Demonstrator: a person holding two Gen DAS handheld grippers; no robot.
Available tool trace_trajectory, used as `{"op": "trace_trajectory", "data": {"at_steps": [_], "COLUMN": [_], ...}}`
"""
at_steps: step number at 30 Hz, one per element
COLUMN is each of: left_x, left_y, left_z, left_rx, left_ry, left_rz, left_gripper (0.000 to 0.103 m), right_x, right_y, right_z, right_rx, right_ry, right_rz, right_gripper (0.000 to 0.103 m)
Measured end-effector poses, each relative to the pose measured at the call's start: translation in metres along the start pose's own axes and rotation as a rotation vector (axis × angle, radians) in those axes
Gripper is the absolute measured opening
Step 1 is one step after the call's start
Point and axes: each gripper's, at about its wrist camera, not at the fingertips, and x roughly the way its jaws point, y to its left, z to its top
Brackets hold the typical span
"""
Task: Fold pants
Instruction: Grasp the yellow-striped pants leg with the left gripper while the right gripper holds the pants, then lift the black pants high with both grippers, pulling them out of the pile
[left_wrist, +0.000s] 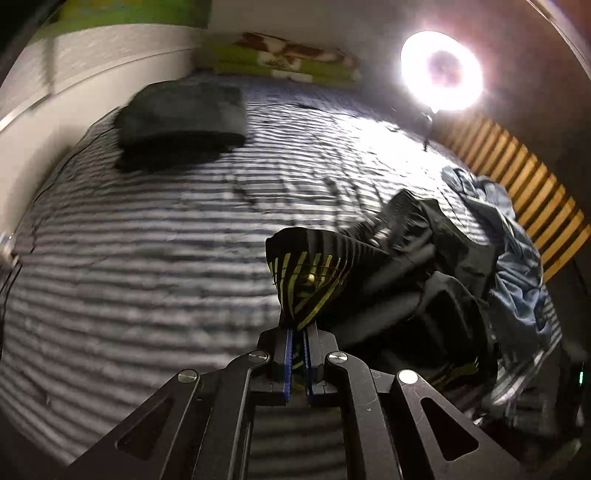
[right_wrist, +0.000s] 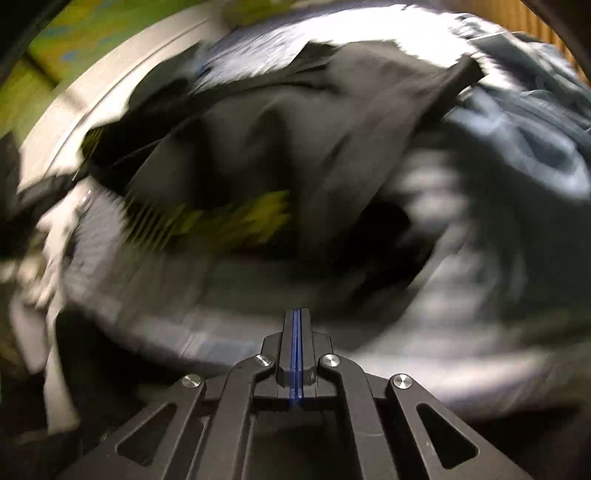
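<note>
I see the black pants (left_wrist: 369, 266), yellow-striped at the hem, pinched in my left gripper (left_wrist: 298, 326) above the striped bedspread (left_wrist: 147, 258). My right gripper (right_wrist: 297, 314) is closed, empty; its view is too blurred to make out much.

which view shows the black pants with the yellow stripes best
The left wrist view. There the black pants are sharp, their yellow-striped end pinched in the left claw, the rest trailing over the striped bed. The right wrist view shows them only as a motion-blurred dark mass with yellow smears.
</note>
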Motion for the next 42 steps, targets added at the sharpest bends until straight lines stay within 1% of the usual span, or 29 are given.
{"op": "trace_trajectory", "data": {"at_steps": [2,4,6,7,8,9,10,11,12,13,14,15,16,18,21,24,27,28,29,30,31,32,33,34,35,37,39,41,42], "left_x": [-0.015,-0.023,-0.022,-0.019,-0.018,-0.017,-0.016,-0.017,-0.018,-0.017,-0.017,-0.018,-0.012,0.001,0.019,0.036,0.052,0.055,0.060,0.062,0.064,0.066,0.066,0.064,0.060,0.046,0.028,0.009,0.002], "left_y": [0.023,0.048,0.068,0.075,0.079,0.081,0.081,0.084,0.085,0.087,0.090,0.094,0.094,0.101,0.114,0.120,0.123,0.122,0.119,0.116,0.110,0.104,0.096,0.089,0.085,0.076,0.066,0.055,0.051], "left_z": [-0.009,-0.016,-0.023,-0.026,-0.030,-0.034,-0.037,-0.040,-0.042,-0.041,-0.041,-0.042,-0.041,-0.039,-0.037,-0.032,-0.024,-0.023,-0.020,-0.019,-0.017,-0.015,-0.014,-0.013,-0.013,-0.016,-0.023,-0.034,-0.039], "left_rx": [-0.040,-0.089,-0.137,-0.143,-0.141,-0.131,-0.126,-0.126,-0.128,-0.133,-0.138,-0.143,-0.152,-0.170,-0.203,-0.226,-0.259,-0.264,-0.265,-0.258,-0.236,-0.210,-0.180,-0.151,-0.135,-0.109,-0.083,-0.043,-0.030], "left_ry": [-0.023,-0.024,0.005,0.024,0.033,0.040,0.038,0.027,0.015,0.000,-0.007,-0.014,-0.016,0.006,0.049,0.082,0.092,0.093,0.093,0.088,0.083,0.080,0.080,0.076,0.069,0.042,0.016,0.007,0.007], "left_rz": [0.017,0.041,0.018,0.007,0.007,0.016,0.020,0.015,0.004,-0.013,-0.020,-0.024,-0.023,-0.018,-0.039,-0.051,-0.089,-0.101,-0.104,-0.096,-0.081,-0.066,-0.042,-0.031,-0.035,-0.046,-0.057,-0.078,-0.081], "left_gripper": [0.004,0.004,0.005,0.008,0.008,0.020,0.036,0.043,0.050,0.053,0.055,0.061,0.069,0.076,0.076,0.076,0.076,0.076,0.076,0.075,0.068,0.060,0.047,0.040,0.038,0.037,0.038,0.047,0.054], "right_x": [-0.006,-0.016,-0.033,-0.040,-0.046,-0.050,-0.054,-0.054,-0.052,-0.050,-0.041,-0.033,-0.022,0.006,0.036,0.060,0.087,0.093,0.100,0.103,0.104,0.102,0.095,0.088,0.074,0.048,0.015,-0.018,-0.033], "right_y": [0.027,0.044,0.055,0.057,0.057,0.057,0.055,0.055,0.053,0.050,0.049,0.047,0.048,0.046,0.040,0.041,0.042,0.043,0.046,0.047,0.047,0.046,0.043,0.042,0.037,0.025,0.011,0.003,-0.002], "right_z": [-0.015,-0.014,0.002,0.013,0.030,0.049,0.066,0.088,0.111,0.130,0.156,0.172,0.189,0.222,0.263,0.286,0.299,0.298,0.298,0.297,0.295,0.292,0.290,0.288,0.284,0.276,0.256,0.220,0.198], "right_rx": [-0.086,-0.151,-0.205,-0.220,-0.230,-0.242,-0.263,-0.280,-0.278,-0.274,-0.284,-0.300,-0.325,-0.357,-0.341,-0.353,-0.341,-0.343,-0.356,-0.364,-0.363,-0.351,-0.341,-0.336,-0.326,-0.280,-0.231,-0.238,-0.242], "right_ry": [0.019,-0.006,-0.088,-0.123,-0.163,-0.203,-0.238,-0.270,-0.293,-0.310,-0.319,-0.313,-0.295,-0.224,-0.144,-0.105,-0.038,-0.025,-0.011,-0.002,0.007,0.010,-0.004,-0.018,-0.050,-0.095,-0.134,-0.178,-0.198], "right_rz": [0.005,-0.028,-0.070,-0.088,-0.112,-0.123,-0.118,-0.114,-0.123,-0.133,-0.158,-0.182,-0.197,-0.222,-0.201,-0.209,-0.171,-0.165,-0.173,-0.196,-0.220,-0.233,-0.230,-0.227,-0.224,-0.205,-0.139,-0.101,-0.092], "right_gripper": [0.000,0.000,0.003,0.004,0.006,0.009,0.013,0.030,0.055,0.064,0.066,0.066,0.066,0.066,0.066,0.066,0.066,0.065,0.051,0.026,0.016,0.010,0.008,0.007,0.006,0.006,0.006,0.006,0.006]}}
